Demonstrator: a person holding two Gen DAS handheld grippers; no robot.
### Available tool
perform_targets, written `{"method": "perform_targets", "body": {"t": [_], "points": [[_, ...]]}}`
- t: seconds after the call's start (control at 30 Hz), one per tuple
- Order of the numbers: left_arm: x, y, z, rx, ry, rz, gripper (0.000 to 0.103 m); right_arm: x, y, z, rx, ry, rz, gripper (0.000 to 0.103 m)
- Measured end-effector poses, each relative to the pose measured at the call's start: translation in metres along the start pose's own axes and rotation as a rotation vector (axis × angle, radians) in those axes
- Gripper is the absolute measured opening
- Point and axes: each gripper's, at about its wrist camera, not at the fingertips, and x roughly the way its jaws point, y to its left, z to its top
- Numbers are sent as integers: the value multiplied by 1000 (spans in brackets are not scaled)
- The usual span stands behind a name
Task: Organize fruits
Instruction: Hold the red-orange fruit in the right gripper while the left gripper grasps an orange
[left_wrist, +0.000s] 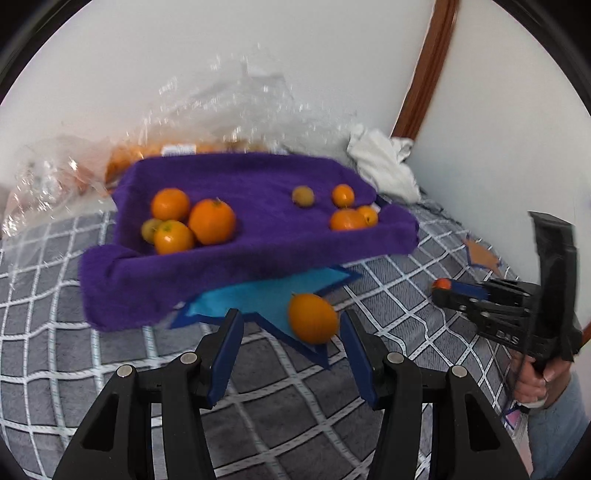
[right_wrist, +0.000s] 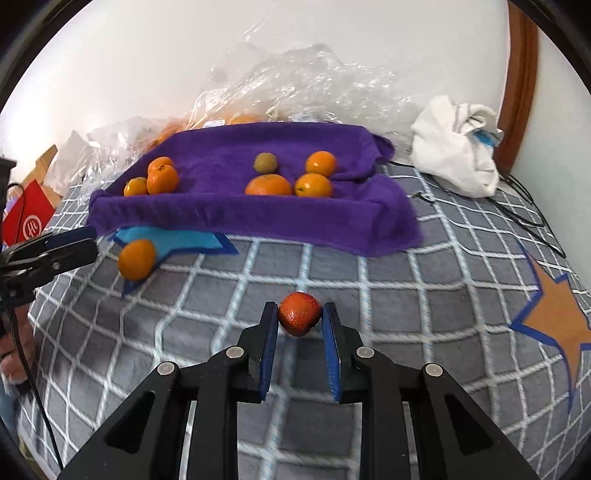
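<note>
A bed with a grey checked cover (right_wrist: 332, 273) stands against a white wall, with a purple-towelled tray (left_wrist: 236, 266) holding oranges in two clusters, seemingly sorted. The right claw (right_wrist: 300, 317) is clamped on a red fruit (right_wrist: 298, 313), probably bound for the tray. The left claw (left_wrist: 291, 325) gapes apart around a loose orange (left_wrist: 313, 318) on a blue star (left_wrist: 258, 295), ready to close.

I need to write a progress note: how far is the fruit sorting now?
Done: two groups of oranges lie on the purple towel. In hand: the right gripper holds a red fruit. Left: one orange on the blue star, before the open left gripper.
</note>
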Motion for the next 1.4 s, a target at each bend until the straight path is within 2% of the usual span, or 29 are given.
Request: {"method": "perform_targets", "body": {"t": [0.07,0.17,0.27,0.33,0.37,0.53,0.77,0.93,1.03,1.23,1.4], "points": [[9,-9,5,-8,50,-10,52,-6,-5,-4,-12,-2,-1,24],[27,-24,7,15,120,60,51,-14,-9,-4,-31,-19,-6,24],[33,-26,7,-25,118,47,47,-20,-13,-4,-32,-32,10,24],[37,-28,9,-41,124,83,33,-22,-14,-4,-35,-37,19,24],[38,-29,9,-42,125,101,31,-23,-15,-4,-38,-38,21,24],[35,-29,13,-79,127,101,31,-25,-20,-3,-40,-45,45,24],[14,-33,22,-86,83,138,31,-28,-27,12,-20,-56,65,24],[-4,-25,29,-113,23,159,31,-38,-30,35,28,-85,84,24],[-13,-16,37,-127,5,173,31,-45,-26,53,17,-106,63,24],[-37,9,65,-150,-22,240,31,-60,-23,91,-10,-145,53,24],[-54,31,100,-190,-75,246,31,-62,-19,130,-5,-167,58,24]]}}
